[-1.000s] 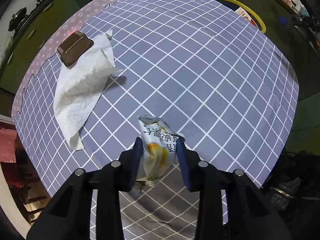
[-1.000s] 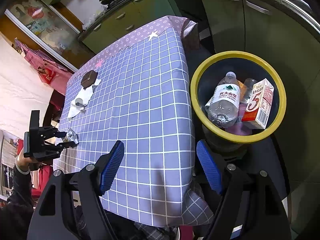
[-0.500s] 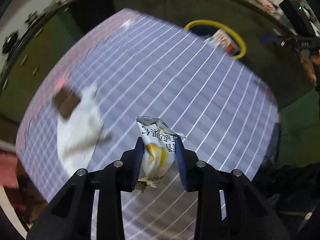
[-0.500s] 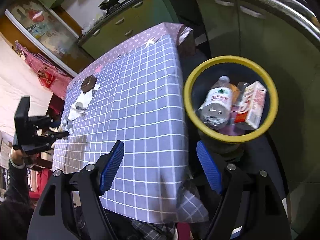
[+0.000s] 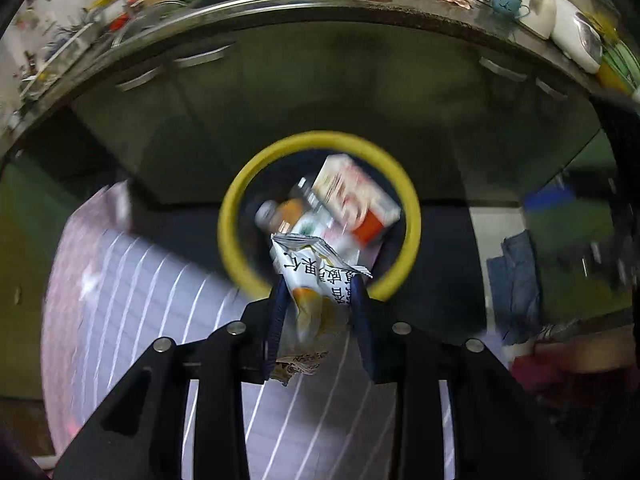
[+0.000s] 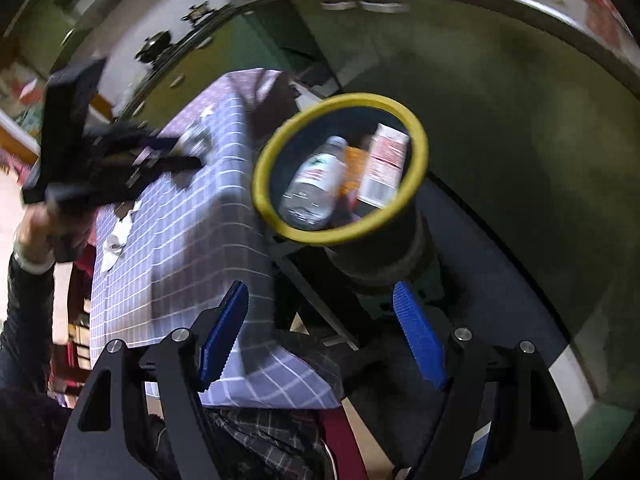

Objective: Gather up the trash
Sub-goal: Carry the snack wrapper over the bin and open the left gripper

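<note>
Left gripper (image 5: 320, 304) fingers clamp the snack wrapper (image 5: 316, 280), long axis toward 12 o'clock, yellow-rimmed bin (image 5: 236, 204) just beyond at 12; right gripper (image 6: 320, 340) fingers wide apart, empty, farther off.

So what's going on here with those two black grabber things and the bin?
A person is clearing trash off a table with a handheld gripper in each hand. The left gripper is clamped on a snack wrapper and points at the yellow-rimmed bin, which holds a plastic bottle and a carton. The right gripper hangs open and empty by the table's edge.
</note>
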A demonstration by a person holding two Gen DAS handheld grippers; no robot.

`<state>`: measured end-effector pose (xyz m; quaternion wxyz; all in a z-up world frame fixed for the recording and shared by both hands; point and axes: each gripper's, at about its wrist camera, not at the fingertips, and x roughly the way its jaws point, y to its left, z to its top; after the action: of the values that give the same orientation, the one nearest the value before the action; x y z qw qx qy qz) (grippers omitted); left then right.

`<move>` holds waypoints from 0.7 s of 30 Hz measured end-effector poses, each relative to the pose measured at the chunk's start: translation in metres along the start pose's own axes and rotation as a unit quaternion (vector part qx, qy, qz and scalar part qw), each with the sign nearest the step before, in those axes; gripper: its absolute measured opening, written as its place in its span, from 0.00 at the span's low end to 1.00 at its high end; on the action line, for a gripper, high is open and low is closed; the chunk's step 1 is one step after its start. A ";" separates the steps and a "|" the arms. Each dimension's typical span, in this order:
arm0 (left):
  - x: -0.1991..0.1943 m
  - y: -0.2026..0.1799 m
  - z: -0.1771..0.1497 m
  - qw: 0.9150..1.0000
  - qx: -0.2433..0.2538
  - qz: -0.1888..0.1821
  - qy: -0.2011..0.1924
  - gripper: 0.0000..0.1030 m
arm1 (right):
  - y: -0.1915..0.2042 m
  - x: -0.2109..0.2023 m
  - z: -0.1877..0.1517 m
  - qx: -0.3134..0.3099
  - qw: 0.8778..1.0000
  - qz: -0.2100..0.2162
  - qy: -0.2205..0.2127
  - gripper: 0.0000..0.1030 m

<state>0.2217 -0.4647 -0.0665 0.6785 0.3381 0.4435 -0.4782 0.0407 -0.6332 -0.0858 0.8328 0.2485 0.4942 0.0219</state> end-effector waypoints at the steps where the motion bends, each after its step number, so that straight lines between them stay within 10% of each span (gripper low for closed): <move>1: 0.012 -0.001 0.011 1.000 -0.003 -0.004 0.002 0.31 | -0.008 0.000 -0.002 0.009 1.000 0.000 0.001 0.72; 10: 0.051 0.013 0.042 0.998 -0.054 0.008 -0.017 0.62 | -0.033 -0.001 -0.013 0.033 0.999 0.004 0.003 0.75; 21: -0.069 0.021 -0.106 0.983 -0.137 0.011 -0.125 0.63 | 0.021 0.014 -0.003 -0.033 0.999 0.001 0.013 0.75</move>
<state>0.2015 -0.3401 -0.0420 0.7737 0.1846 0.4129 -0.4436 0.0502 -0.6099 -0.0892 0.8342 0.2212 0.5034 0.0420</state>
